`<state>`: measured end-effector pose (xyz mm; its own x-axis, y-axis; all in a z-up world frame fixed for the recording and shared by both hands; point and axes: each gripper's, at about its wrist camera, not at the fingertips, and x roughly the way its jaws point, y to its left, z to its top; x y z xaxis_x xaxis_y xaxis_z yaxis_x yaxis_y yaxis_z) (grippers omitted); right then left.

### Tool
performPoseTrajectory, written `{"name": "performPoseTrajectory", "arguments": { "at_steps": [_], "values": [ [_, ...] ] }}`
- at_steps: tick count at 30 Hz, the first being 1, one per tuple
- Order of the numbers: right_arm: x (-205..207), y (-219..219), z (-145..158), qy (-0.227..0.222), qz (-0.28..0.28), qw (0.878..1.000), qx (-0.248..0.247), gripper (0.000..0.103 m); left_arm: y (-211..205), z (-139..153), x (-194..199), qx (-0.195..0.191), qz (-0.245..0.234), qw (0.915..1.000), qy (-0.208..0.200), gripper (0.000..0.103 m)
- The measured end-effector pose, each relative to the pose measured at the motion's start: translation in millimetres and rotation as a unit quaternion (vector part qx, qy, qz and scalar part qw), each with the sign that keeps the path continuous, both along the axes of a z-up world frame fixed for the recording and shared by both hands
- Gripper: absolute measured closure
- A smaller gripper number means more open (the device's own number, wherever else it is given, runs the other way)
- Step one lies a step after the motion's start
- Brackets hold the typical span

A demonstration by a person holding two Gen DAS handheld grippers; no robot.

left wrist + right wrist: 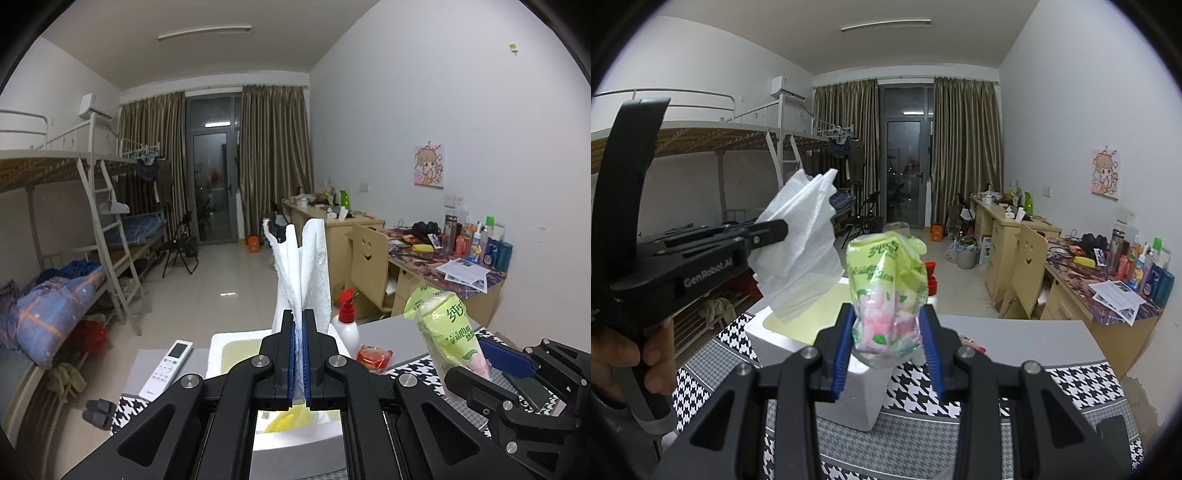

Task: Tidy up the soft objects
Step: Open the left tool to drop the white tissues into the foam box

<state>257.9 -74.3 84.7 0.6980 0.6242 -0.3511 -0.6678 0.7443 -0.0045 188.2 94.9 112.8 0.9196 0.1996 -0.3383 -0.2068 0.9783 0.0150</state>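
A white remote control is seen lying on the grey counter, beside a houndstooth cloth. A white spray bottle with a red nozzle is stood near a small red packet. A wooden chair with a smiling cut-out is placed before a cluttered desk. Bunk beds are ranged along the opposite wall.

At centre frame a white tissue rises between blue finger pads, while the tissue pack is lime green with pink flowers. Lower down, a black-and-white houndstooth cloth surrounds a white foam box with a pale yellow inside.
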Motion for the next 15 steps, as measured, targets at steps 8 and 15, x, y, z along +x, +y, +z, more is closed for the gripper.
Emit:
{"name": "performPoseTrajectory", "arguments": {
  "at_steps": [8,15],
  "values": [
    [4,12,0,0.004,0.006,1.0,-0.008,0.063,13,-16,12,-0.011,0.013,0.9995,0.027,0.1],
    [9,21,-1,0.008,0.007,1.0,-0.017,0.063,16,-24,21,-0.014,0.016,0.9988,0.043,0.1]
  ]
}}
